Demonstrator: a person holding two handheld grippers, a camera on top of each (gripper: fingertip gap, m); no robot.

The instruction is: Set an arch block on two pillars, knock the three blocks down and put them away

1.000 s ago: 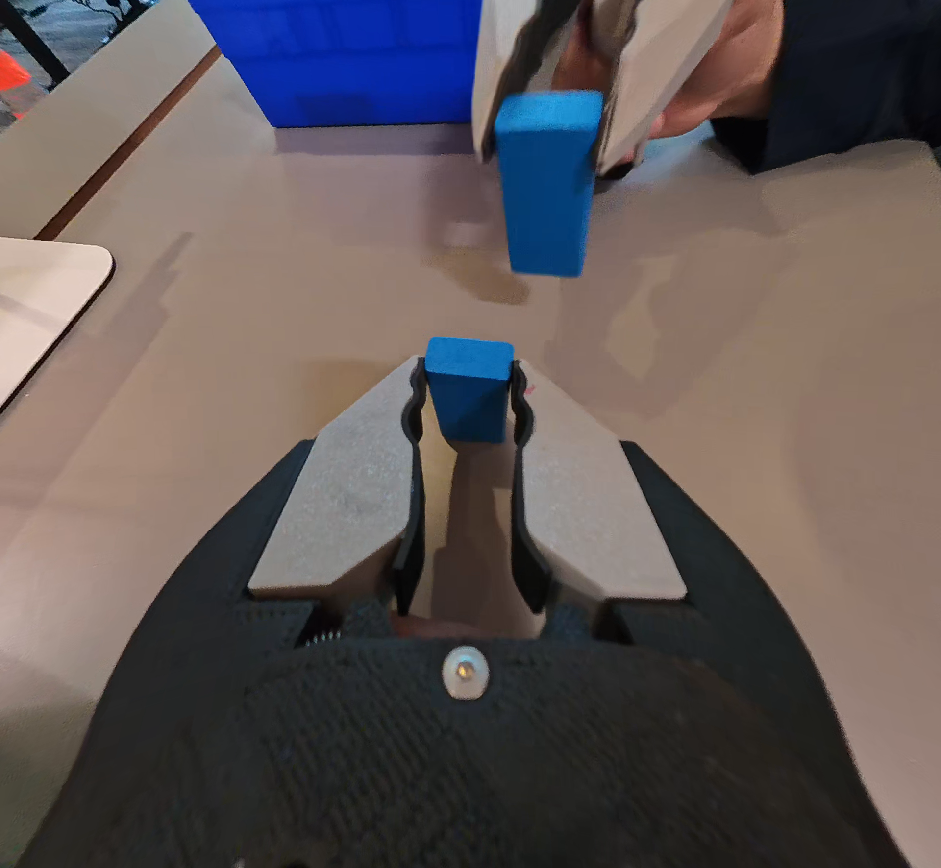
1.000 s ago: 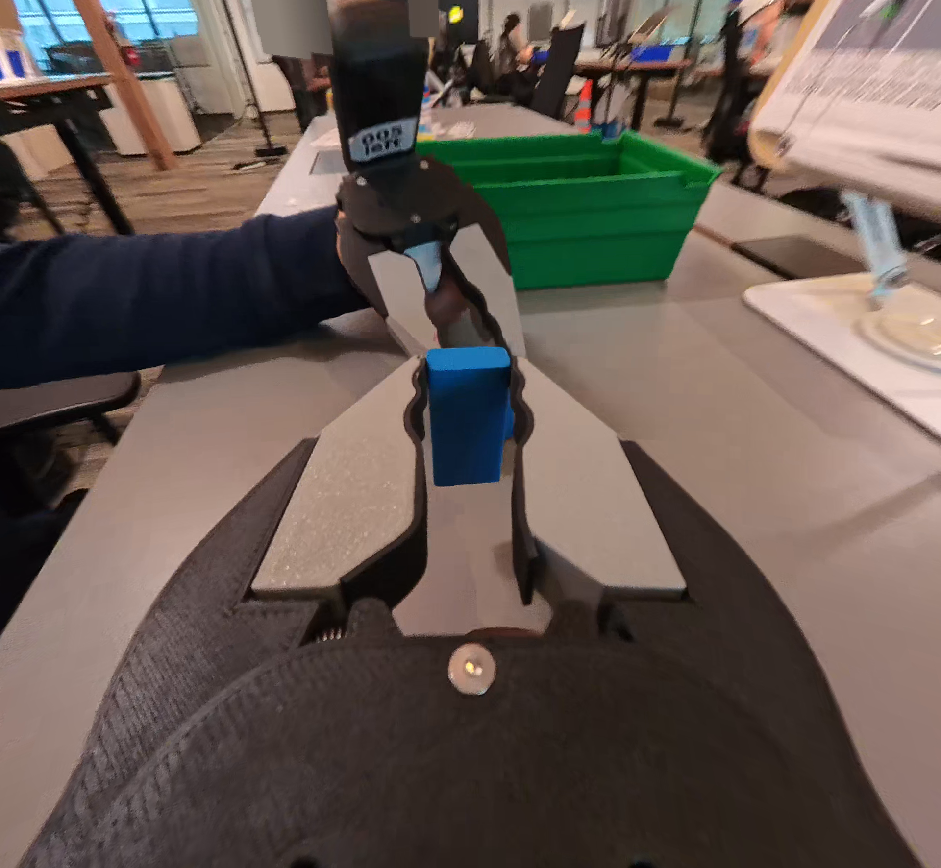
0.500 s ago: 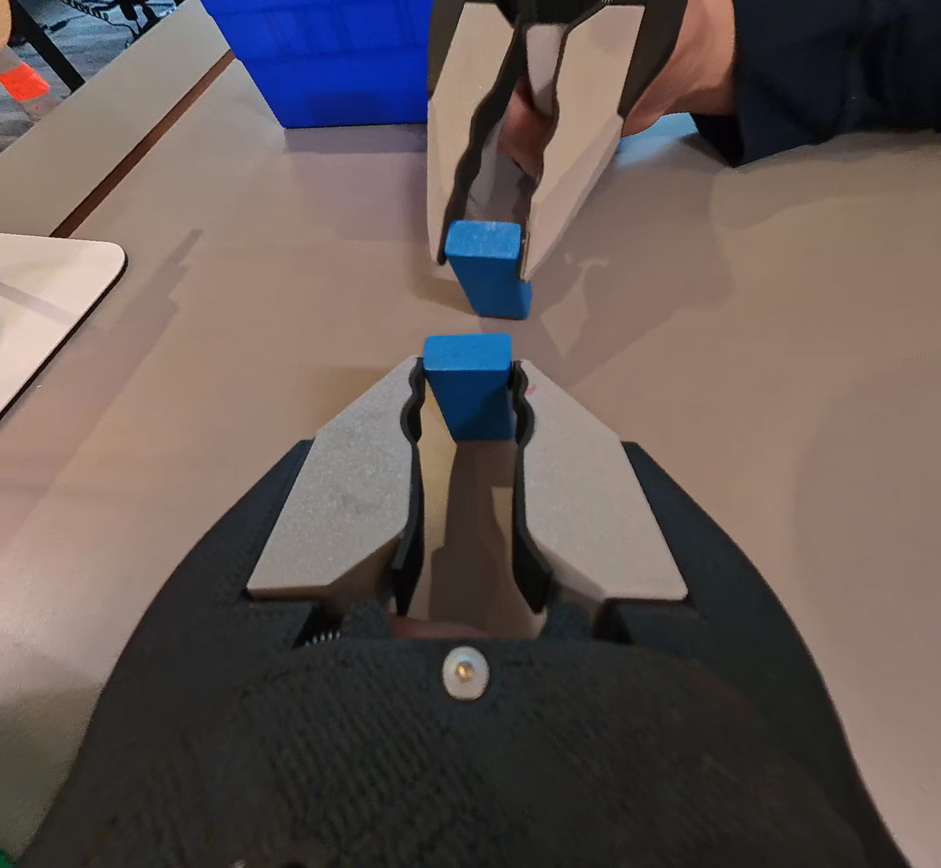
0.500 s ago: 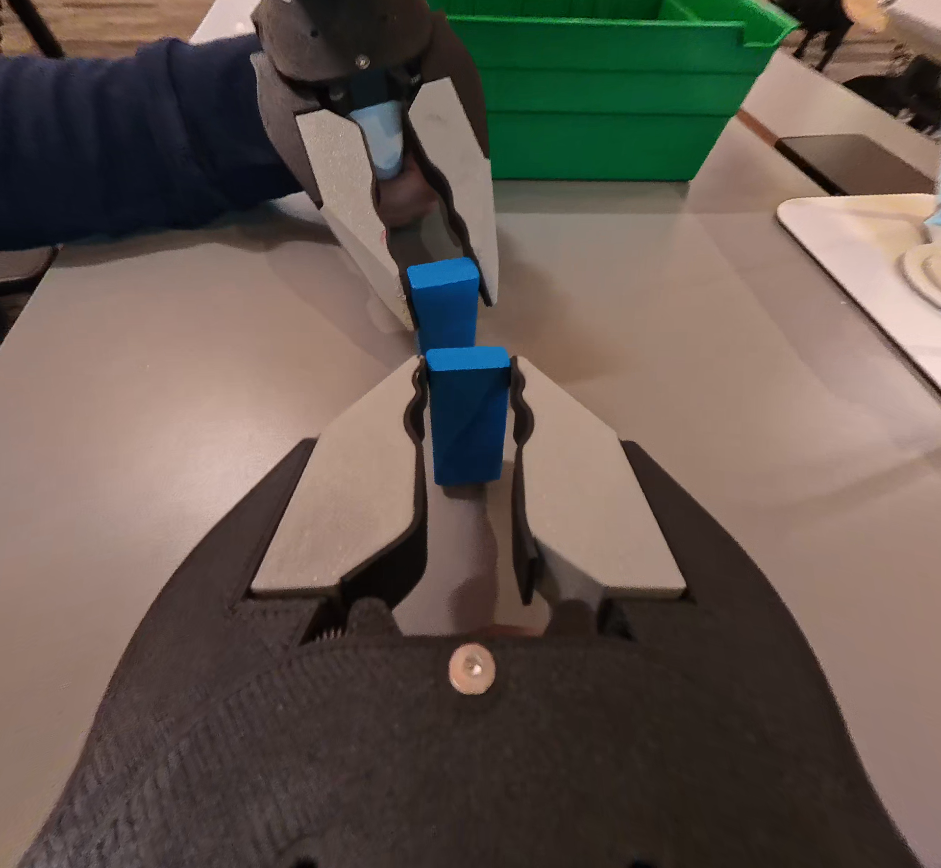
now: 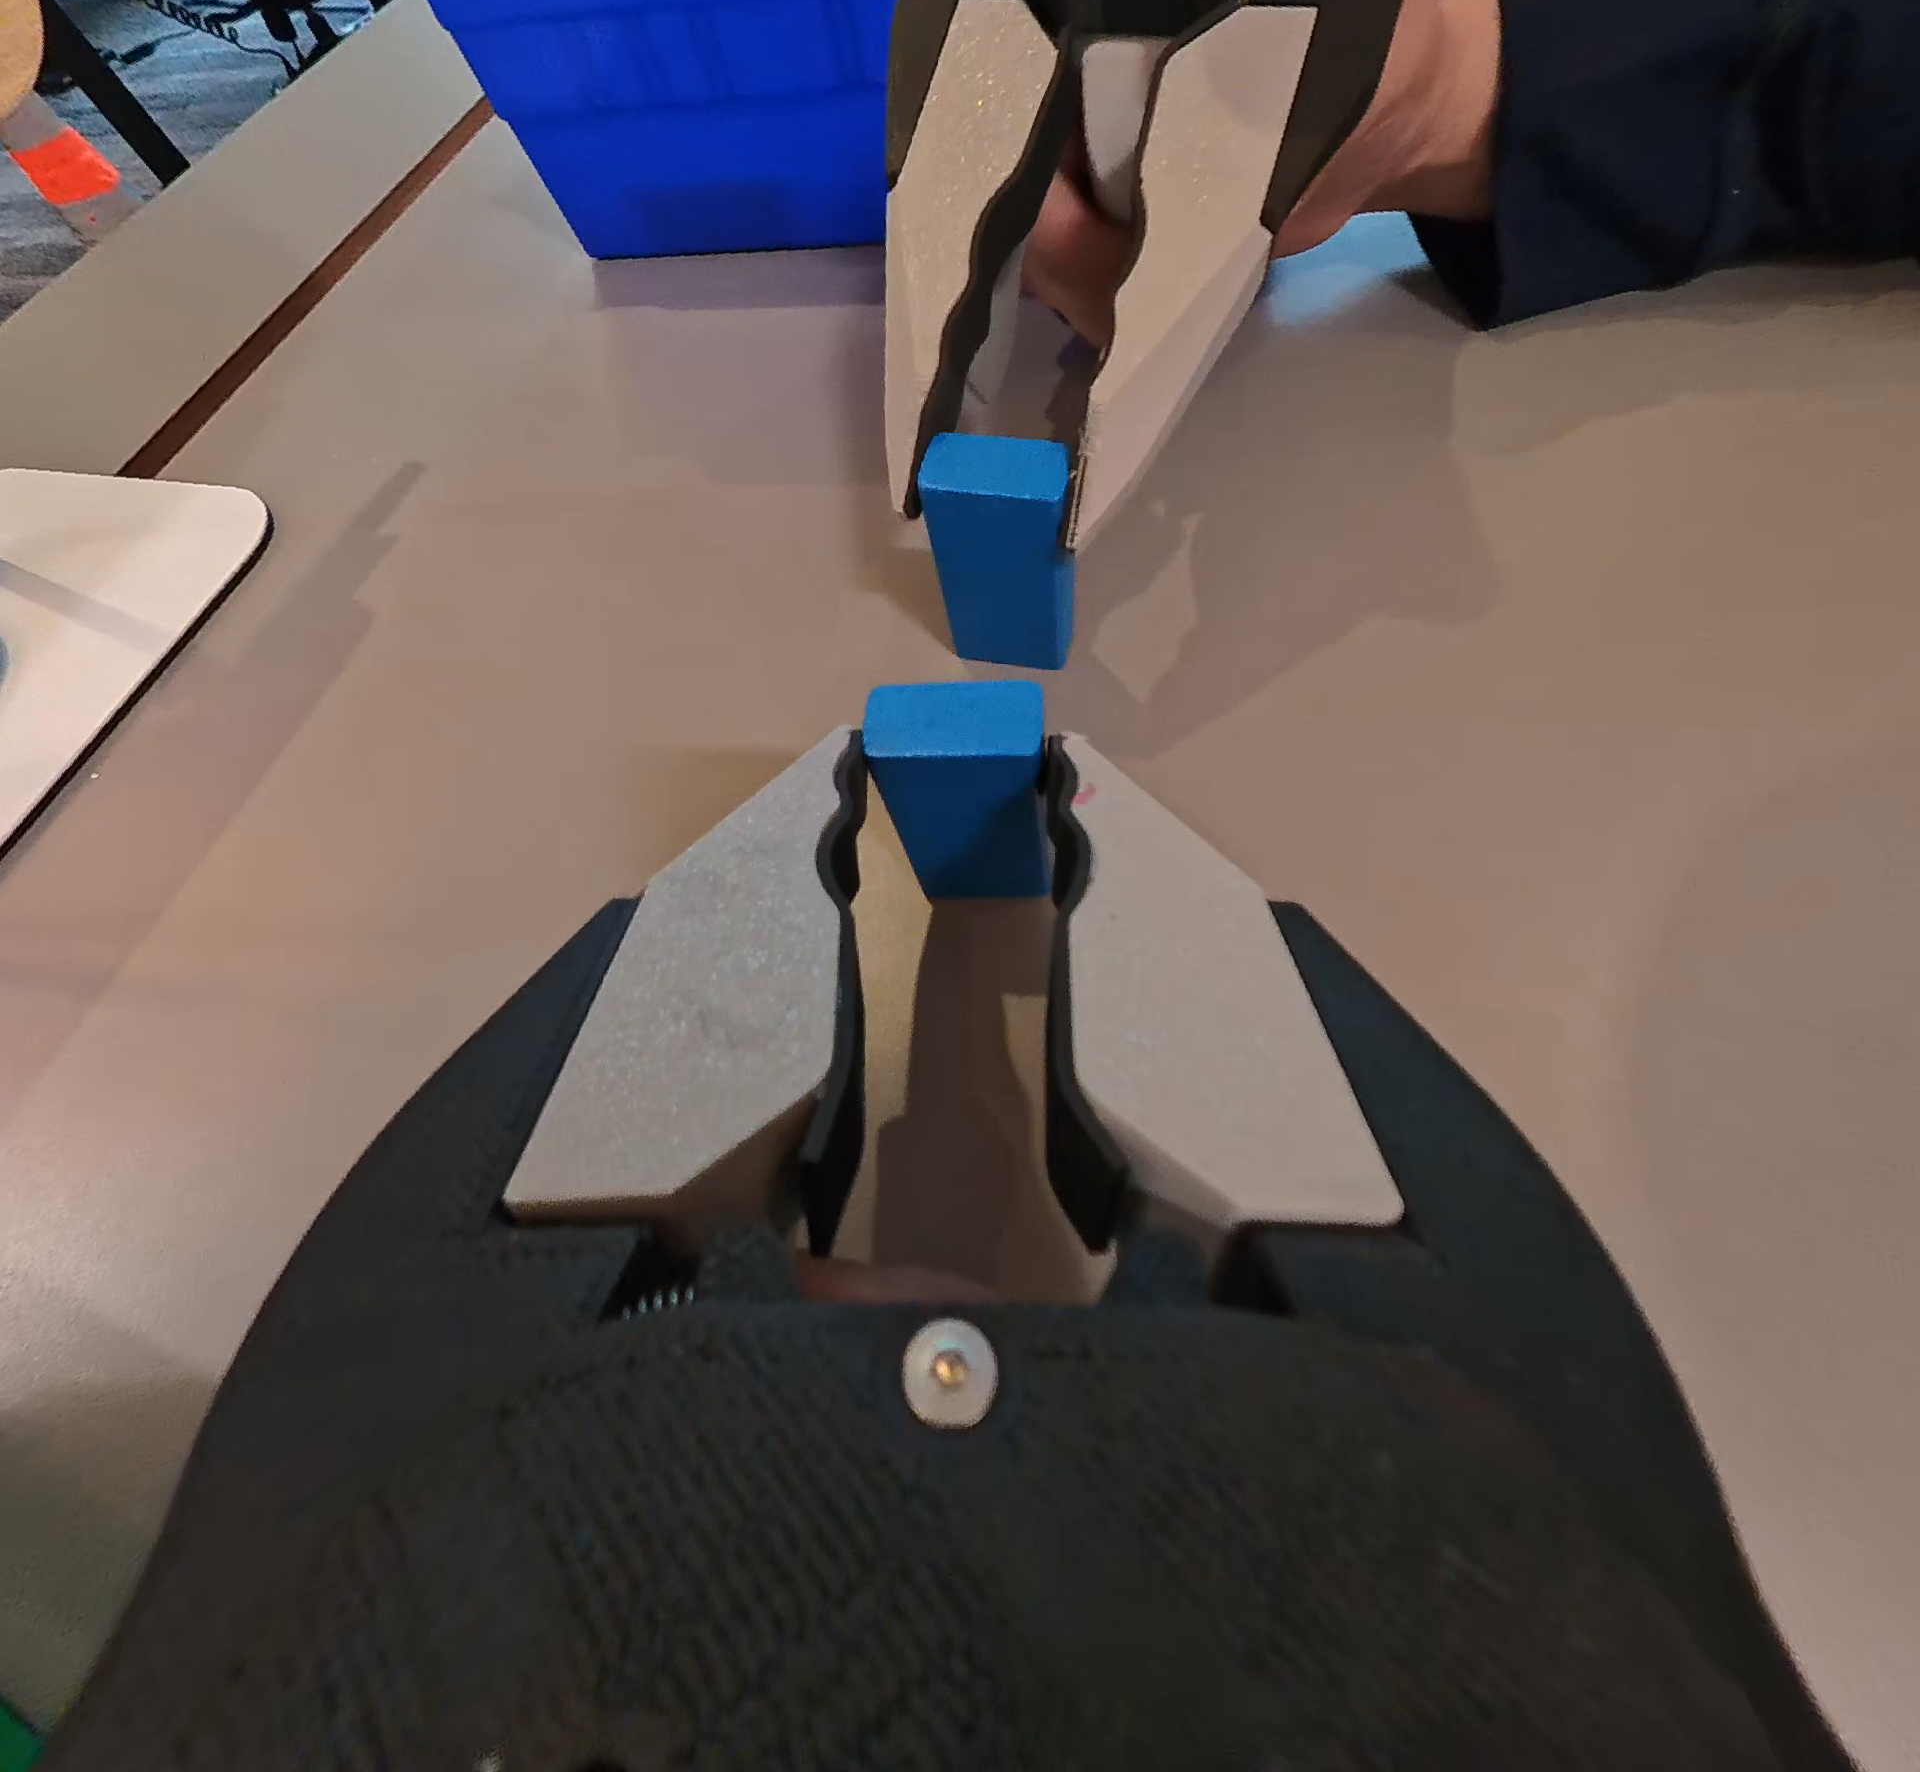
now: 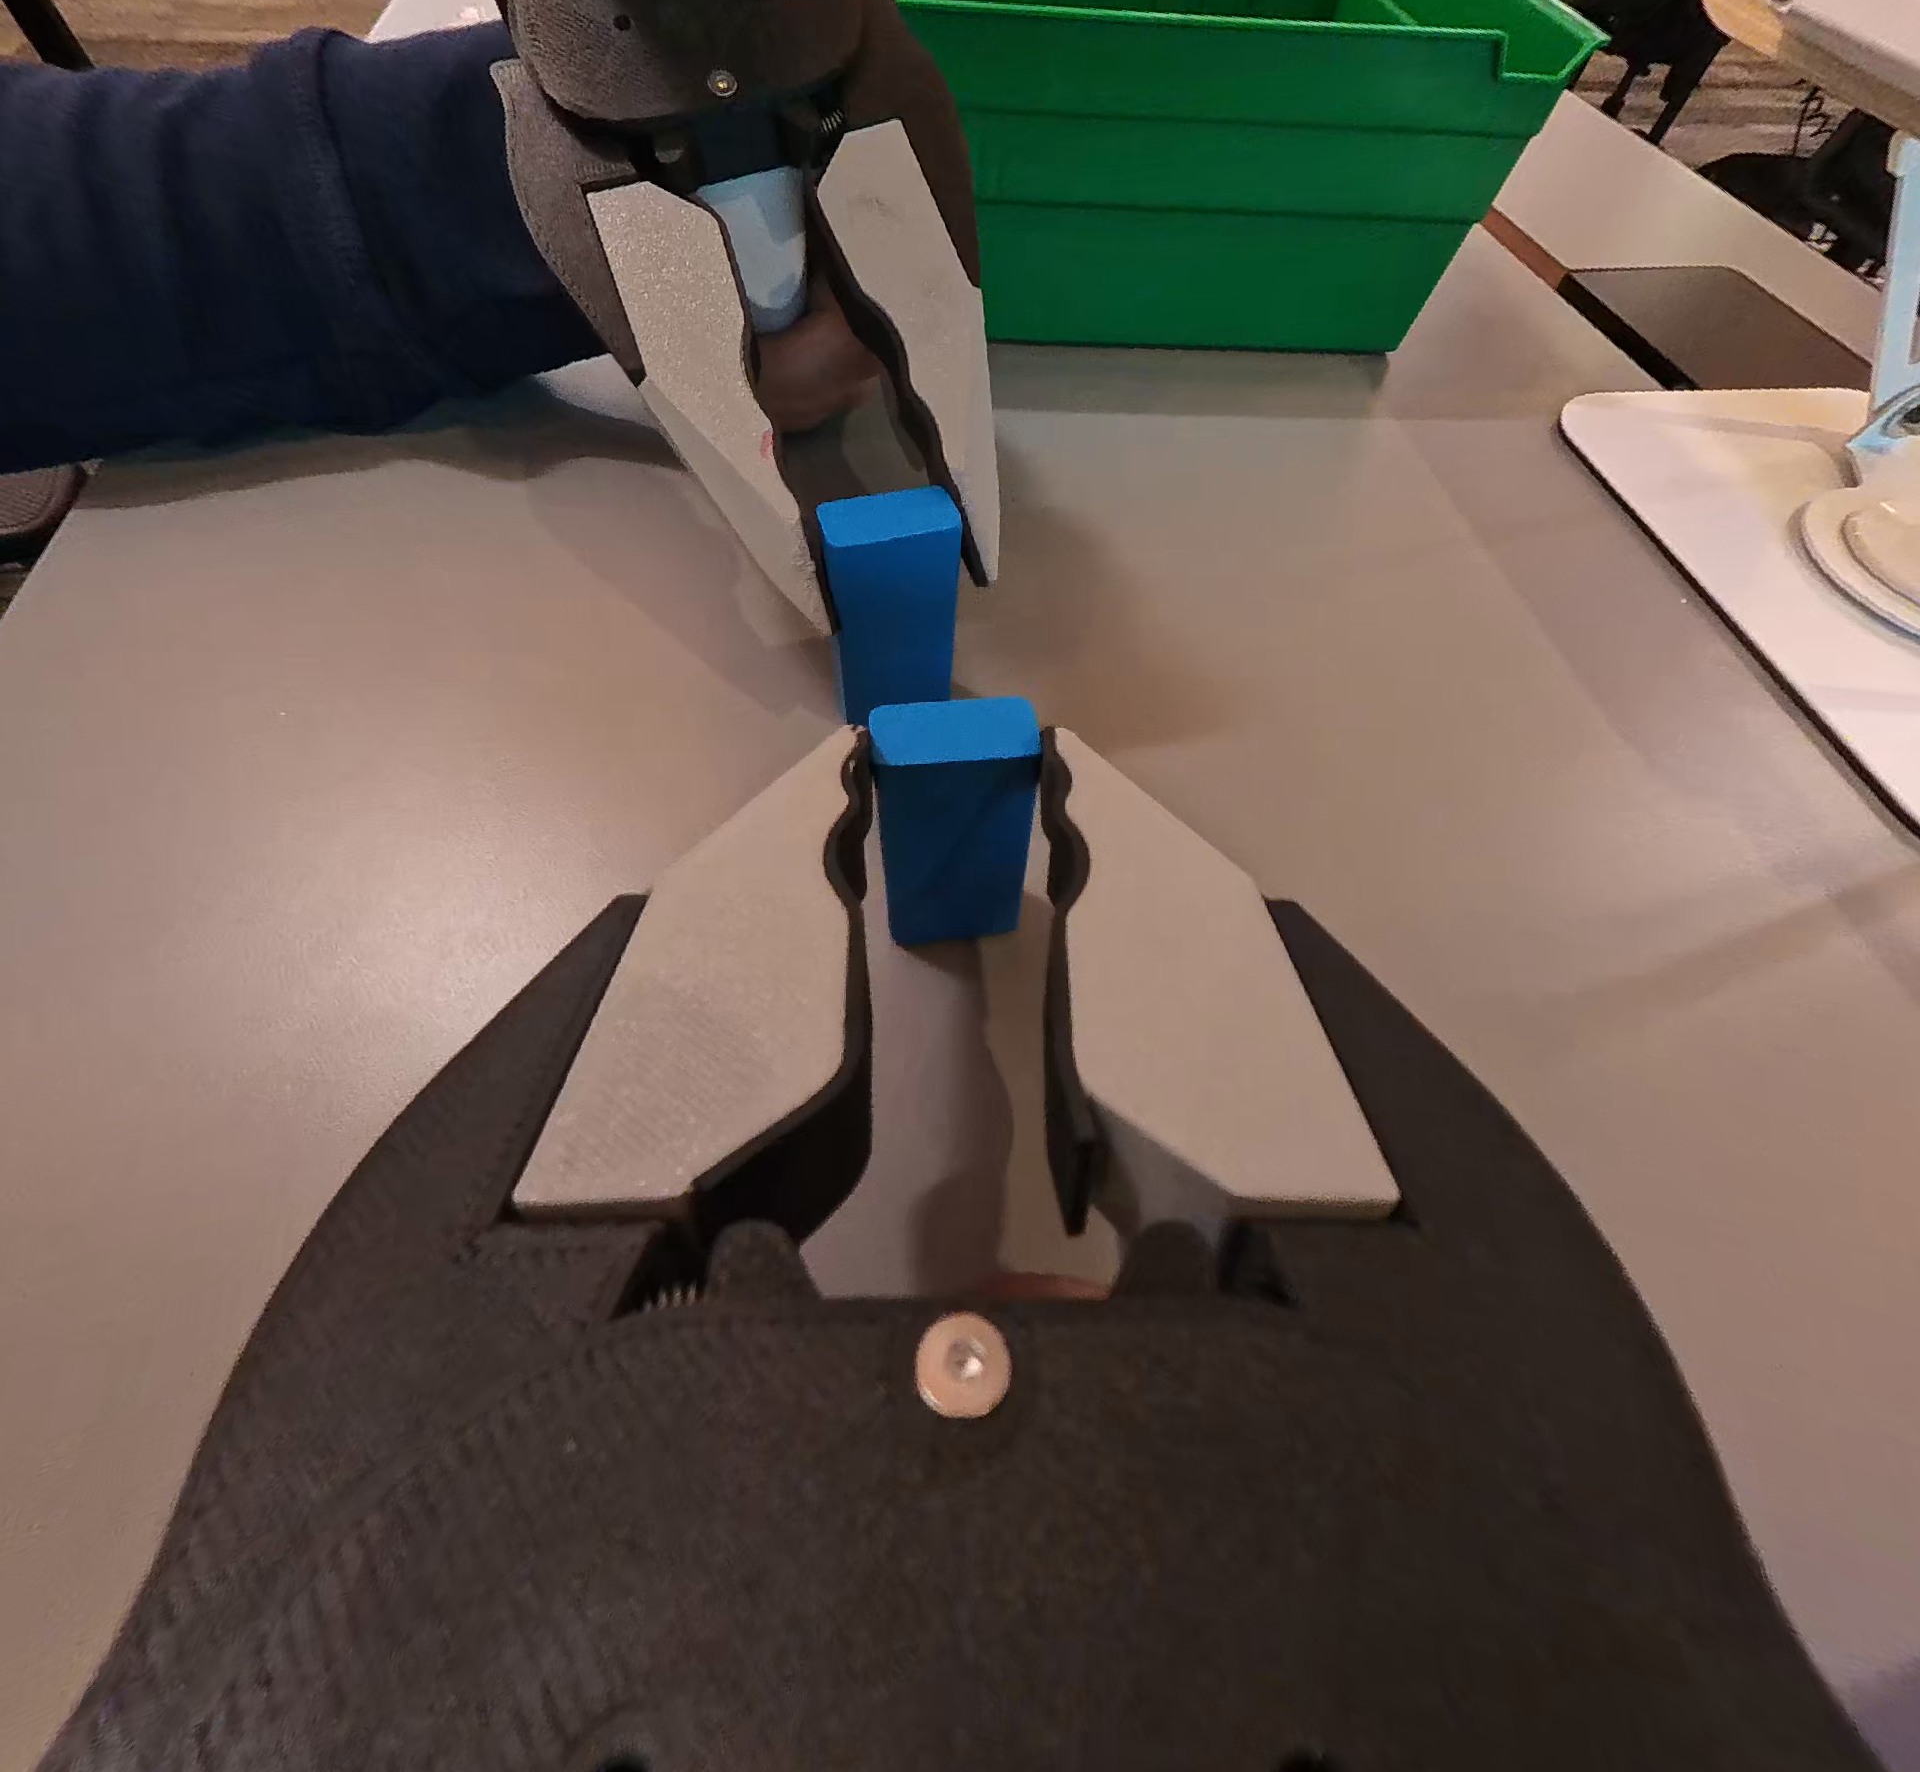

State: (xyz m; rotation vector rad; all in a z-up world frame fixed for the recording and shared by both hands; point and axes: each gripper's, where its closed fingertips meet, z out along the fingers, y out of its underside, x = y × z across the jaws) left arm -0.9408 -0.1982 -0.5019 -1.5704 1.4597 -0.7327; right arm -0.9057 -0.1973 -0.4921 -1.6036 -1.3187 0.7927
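**Two pillars held upright, facing each other**

On the grey surface, your left view alone shows the blue bin, your right view the green bin. Your left tongs clamp one blue block; your right tongs clamp the other blue block, both upright, near each other.

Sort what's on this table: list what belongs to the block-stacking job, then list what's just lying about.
Job:
- blue block clamped in the left gripper
- blue block clamped in the right gripper
- blue bin
- green bin, possibly for storage

Lying about:
- white board
- lamp base
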